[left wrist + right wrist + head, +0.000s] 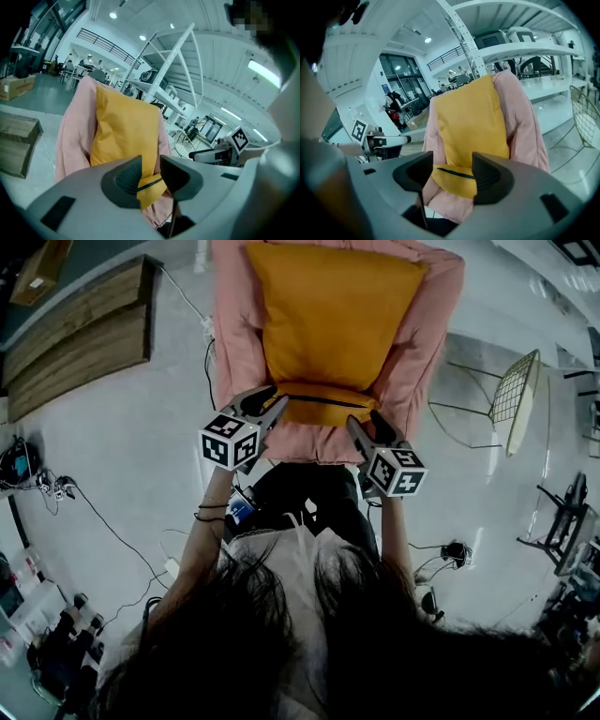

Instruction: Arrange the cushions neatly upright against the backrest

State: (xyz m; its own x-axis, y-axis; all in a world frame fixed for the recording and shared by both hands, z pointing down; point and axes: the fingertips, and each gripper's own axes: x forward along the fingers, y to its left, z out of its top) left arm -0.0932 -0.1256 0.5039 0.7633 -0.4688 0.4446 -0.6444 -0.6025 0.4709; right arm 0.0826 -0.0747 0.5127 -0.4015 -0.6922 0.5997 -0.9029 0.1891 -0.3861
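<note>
A yellow cushion (328,324) stands upright against the backrest of a pink padded chair (436,315), its zipped bottom edge folded forward on the seat. My left gripper (272,401) hovers just off the cushion's lower left corner. Its jaws stand a little apart with nothing between them; in the left gripper view (151,164) the cushion (124,131) shows beyond the gap. My right gripper (367,423) hangs off the lower right corner, open and empty, and the right gripper view (452,161) looks at the cushion (471,122) and the chair (522,117).
A wooden bench (80,334) lies on the floor to the left. A wire chair (516,390) stands to the right of the pink chair. Cables (94,512) trail over the pale floor at the left. A cardboard box (16,86) sits far off.
</note>
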